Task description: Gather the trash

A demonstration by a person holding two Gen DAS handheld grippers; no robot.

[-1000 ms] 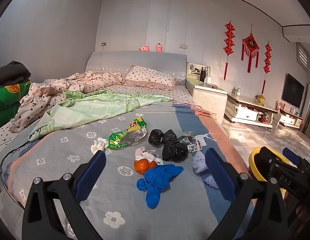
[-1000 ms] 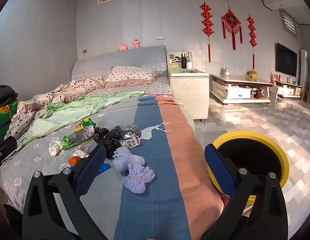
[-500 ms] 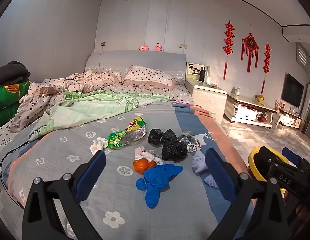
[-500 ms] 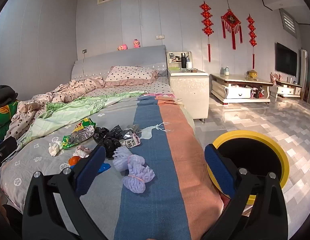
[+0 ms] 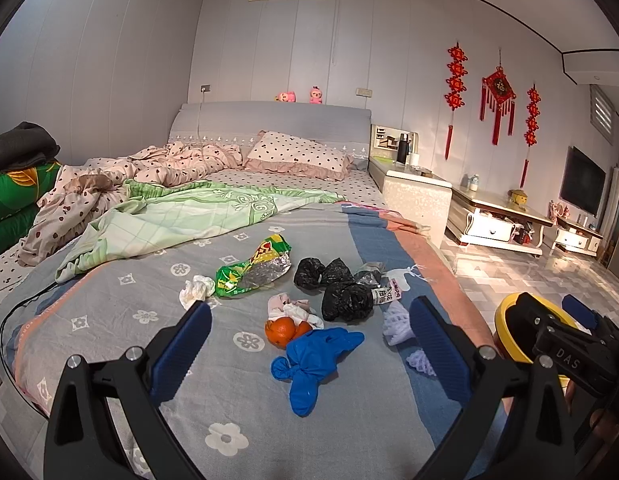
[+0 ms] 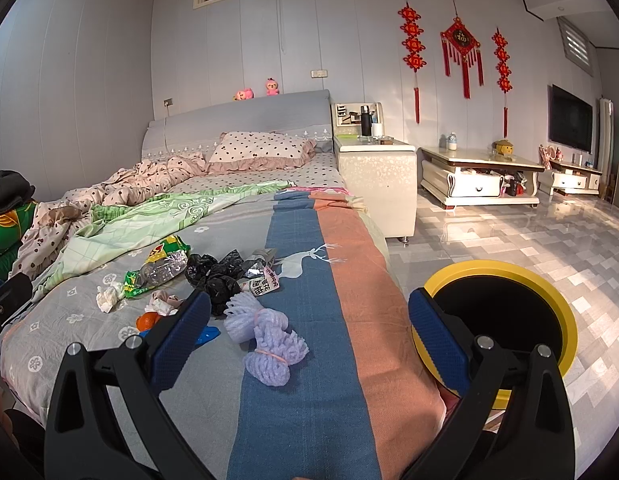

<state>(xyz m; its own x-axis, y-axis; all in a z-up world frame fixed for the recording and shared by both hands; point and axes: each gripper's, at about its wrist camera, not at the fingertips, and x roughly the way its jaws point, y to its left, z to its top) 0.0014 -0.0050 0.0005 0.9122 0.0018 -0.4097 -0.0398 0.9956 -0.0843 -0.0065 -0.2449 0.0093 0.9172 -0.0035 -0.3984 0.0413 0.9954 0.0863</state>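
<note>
The left gripper (image 5: 309,344) is held above the near end of a bed (image 5: 109,320), its blue-padded jaws spread wide with nothing between them. On the grey bedspread a cluster of trash is seen: a blue glove (image 5: 313,356) lies nearest, touching an orange peel (image 5: 283,330). Just behind these, crumpled pink-white tissue (image 5: 291,308) and three black bags (image 5: 333,286) are gathered. A green snack wrapper (image 5: 251,270) lies to their left, with a white tissue wad (image 5: 195,290) beside it. Pale foam netting (image 5: 397,320) rests near the bed's right edge. A yellow-rimmed bin (image 5: 503,320) is partly hidden by the right gripper (image 5: 569,344) at the frame's right.
</note>
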